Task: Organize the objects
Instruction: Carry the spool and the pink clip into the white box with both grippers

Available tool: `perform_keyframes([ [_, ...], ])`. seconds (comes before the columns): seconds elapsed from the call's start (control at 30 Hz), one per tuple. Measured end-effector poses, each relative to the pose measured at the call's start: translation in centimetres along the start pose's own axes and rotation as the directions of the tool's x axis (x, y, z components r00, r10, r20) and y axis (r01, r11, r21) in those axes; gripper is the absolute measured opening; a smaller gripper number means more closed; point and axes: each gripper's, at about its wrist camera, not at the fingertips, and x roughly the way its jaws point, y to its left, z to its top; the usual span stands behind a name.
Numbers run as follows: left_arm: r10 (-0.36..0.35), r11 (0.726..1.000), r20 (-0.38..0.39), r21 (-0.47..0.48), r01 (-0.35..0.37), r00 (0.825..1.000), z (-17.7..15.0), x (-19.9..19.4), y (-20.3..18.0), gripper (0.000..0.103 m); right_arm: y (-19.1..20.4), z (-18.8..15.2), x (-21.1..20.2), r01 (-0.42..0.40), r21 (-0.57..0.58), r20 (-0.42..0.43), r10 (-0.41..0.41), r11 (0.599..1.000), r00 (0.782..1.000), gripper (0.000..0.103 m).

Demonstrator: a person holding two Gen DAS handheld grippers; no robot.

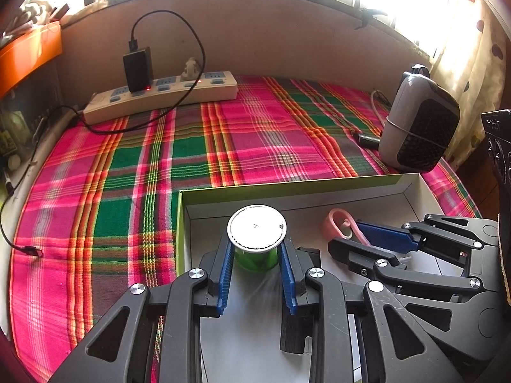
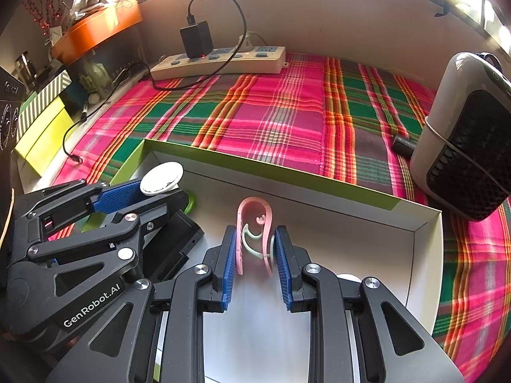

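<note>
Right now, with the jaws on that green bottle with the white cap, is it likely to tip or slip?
The green bottle looks small, probably light. Its white cap is wider than the body, so likely top-heavy. The left gripper clamps its round sides, so it may twist.

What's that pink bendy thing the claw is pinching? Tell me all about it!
It's a pink clip, shiny like plastic, bent into a tall arch with a little curl inside. A pale, whitish curved piece nestles within it. It stands upright over the white floor of the open box, squeezed on both sides by the right gripper's blue ridged pads.
</note>
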Motion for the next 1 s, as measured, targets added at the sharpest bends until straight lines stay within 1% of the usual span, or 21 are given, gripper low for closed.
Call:
perform_keyframes([
  [0.27,0.001,1.0,-0.003,-0.001,-0.001,1.0,-0.09,0.0,0.01,0.025,-0.02,-0.12,-0.01,0.006,0.004,0.001,-0.006,1.0,1.0,0.026],
  [0.57,-0.001,1.0,-0.002,-0.007,0.001,1.0,-0.12,-0.02,0.03,0.026,-0.4,-0.19,-0.26,0.012,0.021,0.003,-0.012,1.0,1.0,0.037],
  [0.73,0.002,1.0,0.006,-0.011,-0.002,1.0,-0.09,-0.35,0.03,0.031,-0.61,-0.16,-0.6,0.02,0.032,0.01,-0.02,0.999,1.0,0.043],
  [1.0,0.004,1.0,0.008,-0.016,-0.003,1.0,0.03,-0.59,0.23,0.036,-0.72,-0.31,-0.97,0.025,0.036,0.016,-0.026,0.999,1.0,0.044],
])
